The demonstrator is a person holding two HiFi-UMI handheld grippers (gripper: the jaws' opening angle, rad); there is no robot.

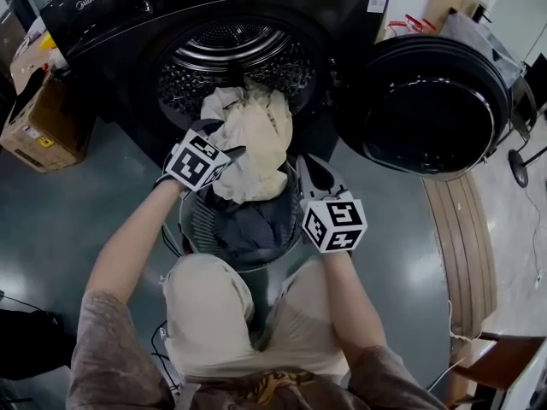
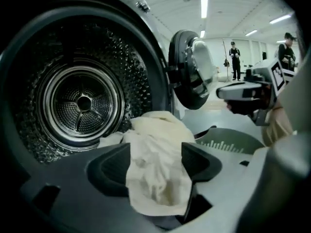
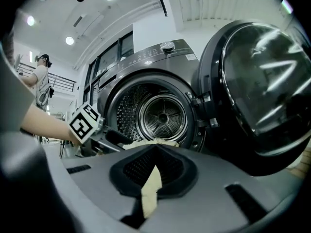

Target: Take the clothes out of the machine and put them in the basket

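By basket (image 1: pixel 193 229): L tool (image 2: pixel 155 165) down-tilted, R tool (image 3: pixel 154 173) level

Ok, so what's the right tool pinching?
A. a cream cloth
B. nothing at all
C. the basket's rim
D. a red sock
A: in the right gripper view, the right tool has its jaws shut on a strip of the cream cloth.
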